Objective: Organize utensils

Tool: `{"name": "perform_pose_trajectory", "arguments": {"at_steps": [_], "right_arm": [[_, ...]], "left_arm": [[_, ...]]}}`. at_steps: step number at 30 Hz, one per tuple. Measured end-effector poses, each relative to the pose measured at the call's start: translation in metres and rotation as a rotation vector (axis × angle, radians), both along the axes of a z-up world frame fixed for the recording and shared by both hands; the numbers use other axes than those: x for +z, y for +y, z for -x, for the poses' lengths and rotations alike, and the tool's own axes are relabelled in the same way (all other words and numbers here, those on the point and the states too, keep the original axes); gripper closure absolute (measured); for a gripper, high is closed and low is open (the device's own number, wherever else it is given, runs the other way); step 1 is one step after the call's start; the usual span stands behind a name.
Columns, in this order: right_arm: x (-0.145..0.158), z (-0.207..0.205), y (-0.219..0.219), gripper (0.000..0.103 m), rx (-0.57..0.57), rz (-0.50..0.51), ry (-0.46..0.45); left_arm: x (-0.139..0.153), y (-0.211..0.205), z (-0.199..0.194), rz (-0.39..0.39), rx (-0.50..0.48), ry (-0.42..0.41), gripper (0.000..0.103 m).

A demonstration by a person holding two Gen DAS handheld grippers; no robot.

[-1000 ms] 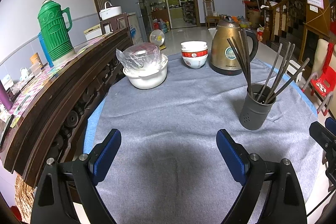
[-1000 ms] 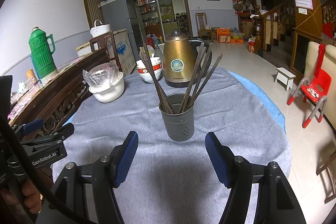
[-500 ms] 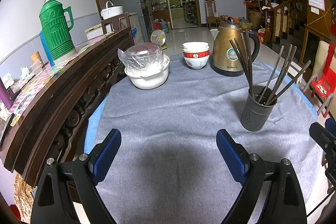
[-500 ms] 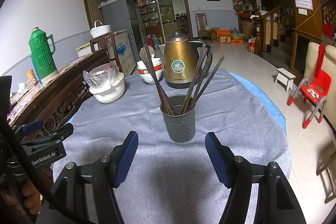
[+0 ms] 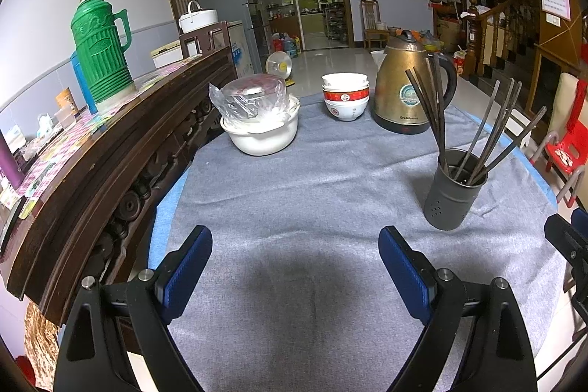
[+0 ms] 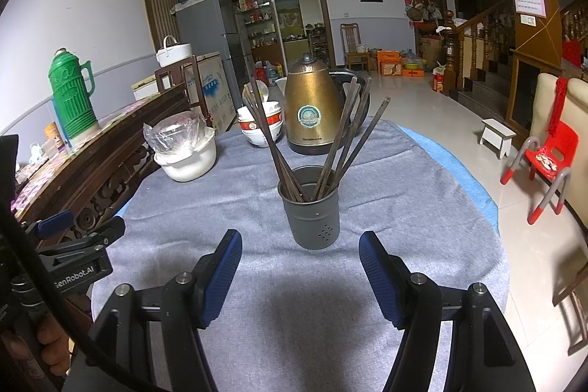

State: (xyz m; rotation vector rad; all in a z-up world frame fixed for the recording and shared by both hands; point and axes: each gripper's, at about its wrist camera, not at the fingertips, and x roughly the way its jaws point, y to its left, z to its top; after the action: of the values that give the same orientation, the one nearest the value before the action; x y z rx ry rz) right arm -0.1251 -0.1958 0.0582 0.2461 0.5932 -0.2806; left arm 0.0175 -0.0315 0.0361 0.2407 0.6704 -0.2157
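A dark grey utensil holder (image 6: 311, 208) stands on the grey tablecloth (image 6: 330, 300) with several dark chopsticks (image 6: 345, 142) fanned out of it. It also shows in the left wrist view (image 5: 454, 190), right of centre, with its chopsticks (image 5: 430, 105). My right gripper (image 6: 299, 278) is open and empty, just short of the holder and centred on it. My left gripper (image 5: 296, 267) is open and empty over bare cloth, left of the holder. The left gripper's body (image 6: 79, 256) shows at the right wrist view's left edge.
A brass kettle (image 5: 406, 90), stacked red-and-white bowls (image 5: 345, 96) and a white pot with a plastic-wrapped lid (image 5: 259, 120) stand at the table's far side. A dark wooden sideboard (image 5: 92, 164) with a green thermos (image 5: 101, 50) runs along the left. Red child chair (image 6: 547, 157) at right.
Both grippers have drawn back slightly and risen a little, so the table objects sit a bit lower in view. Both jaws stay open and nothing on the table has moved.
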Motion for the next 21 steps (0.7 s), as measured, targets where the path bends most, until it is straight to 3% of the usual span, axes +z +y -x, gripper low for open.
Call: {"name": "perform_pose_trajectory", "arguments": {"at_steps": [21], "right_arm": [[0.0012, 0.0009, 0.0027, 0.033, 0.004, 0.004, -0.003]], "left_arm": [[-0.0008, 0.0045, 0.0005, 0.01, 0.017, 0.004, 0.011]]}}
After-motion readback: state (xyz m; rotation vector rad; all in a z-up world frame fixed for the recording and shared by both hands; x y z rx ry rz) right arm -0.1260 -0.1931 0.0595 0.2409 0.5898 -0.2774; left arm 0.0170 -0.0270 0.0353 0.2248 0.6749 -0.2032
